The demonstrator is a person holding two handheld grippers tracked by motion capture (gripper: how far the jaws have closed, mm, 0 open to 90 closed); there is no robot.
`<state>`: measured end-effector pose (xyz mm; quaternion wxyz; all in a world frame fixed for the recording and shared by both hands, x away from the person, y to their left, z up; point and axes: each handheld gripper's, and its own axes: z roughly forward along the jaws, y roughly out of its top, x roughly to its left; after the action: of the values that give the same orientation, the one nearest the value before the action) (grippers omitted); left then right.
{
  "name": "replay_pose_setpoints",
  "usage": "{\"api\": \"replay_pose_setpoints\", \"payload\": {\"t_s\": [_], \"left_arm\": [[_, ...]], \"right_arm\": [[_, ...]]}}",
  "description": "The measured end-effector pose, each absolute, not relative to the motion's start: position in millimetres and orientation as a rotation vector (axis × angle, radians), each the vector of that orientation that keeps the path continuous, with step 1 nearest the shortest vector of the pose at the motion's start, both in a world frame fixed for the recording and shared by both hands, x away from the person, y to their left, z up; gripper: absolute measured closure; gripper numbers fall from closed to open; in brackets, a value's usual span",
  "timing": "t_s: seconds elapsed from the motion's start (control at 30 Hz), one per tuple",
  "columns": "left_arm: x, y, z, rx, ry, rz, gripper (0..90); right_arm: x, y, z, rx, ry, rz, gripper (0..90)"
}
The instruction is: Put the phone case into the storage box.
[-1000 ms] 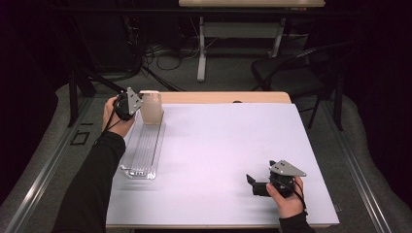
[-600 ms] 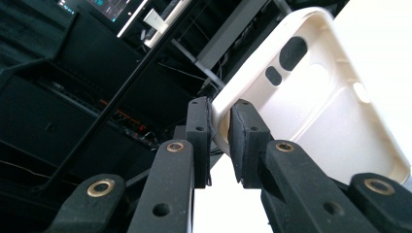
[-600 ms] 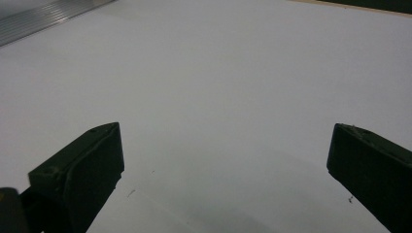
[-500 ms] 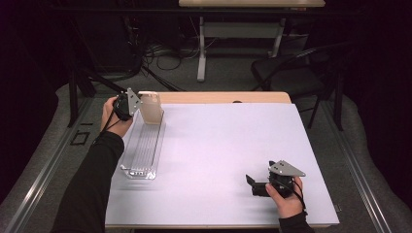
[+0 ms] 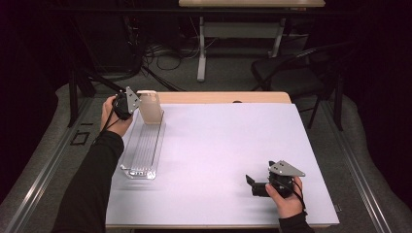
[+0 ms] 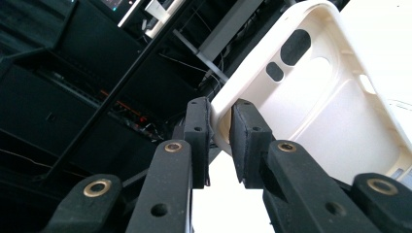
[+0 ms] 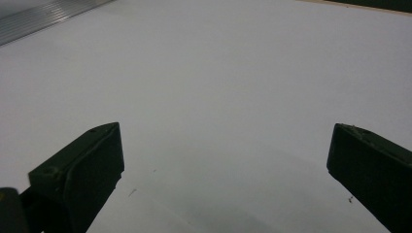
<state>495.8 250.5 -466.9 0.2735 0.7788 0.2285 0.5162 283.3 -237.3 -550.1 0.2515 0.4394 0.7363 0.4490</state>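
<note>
1. Three views; we begin with the high view. Our left claw (image 5: pixel 136 103) holds a cream phone case (image 5: pixel 150 107) upright at the far left of the white tabletop (image 5: pixel 218 160), over the far end of a clear ribbed tray (image 5: pixel 144 151). Whether the case's lower edge touches the tray we cannot tell. Our right claw (image 5: pixel 250 183) rests low on the tabletop near the front right, well apart from the case and tray.

2. In the left gripper view, the left claw (image 6: pixel 219 133) is closed narrow on one thin side wall of the phone case (image 6: pixel 311 104), near a corner, one pad inside the shell and one outside. We see the hollow inner face with its camera cut-outs. We judge the case light and somewhat springy, with a smooth rim that could pivot or slide between the pads. A hold on the rim wall is the only real purchase, and gripping nearer the middle of a long side would likely steady it better than the corner.

3. In the right gripper view, the right claw (image 7: pixel 223 165) stands wide open with nothing between its jaws, bare tabletop (image 7: pixel 218 73) ahead and the tray's (image 7: pixel 43 17) ribbed edge far off.
</note>
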Motion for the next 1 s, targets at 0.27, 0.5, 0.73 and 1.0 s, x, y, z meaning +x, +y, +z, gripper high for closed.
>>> {"api": "replay_pose_setpoints", "payload": {"t_s": [0.27,0.5,0.73,1.0], "left_arm": [[496.6,250.3,-467.2,2.092,0.631,1.373,75.4],[498.6,250.5,-470.2,2.112,0.649,1.362,67.1],[499.5,250.1,-471.2,2.104,0.665,1.377,59.7],[500.0,251.3,-470.4,2.089,0.681,1.369,50.8]], "right_arm": [[283.3,-236.5,-550.7,1.195,2.002,1.222,0.0],[283.4,-236.1,-551.3,1.193,2.005,1.220,0.0],[283.3,-235.9,-551.3,1.191,2.006,1.220,0.0],[283.1,-235.6,-551.4,1.188,2.010,1.217,0.0]]}}
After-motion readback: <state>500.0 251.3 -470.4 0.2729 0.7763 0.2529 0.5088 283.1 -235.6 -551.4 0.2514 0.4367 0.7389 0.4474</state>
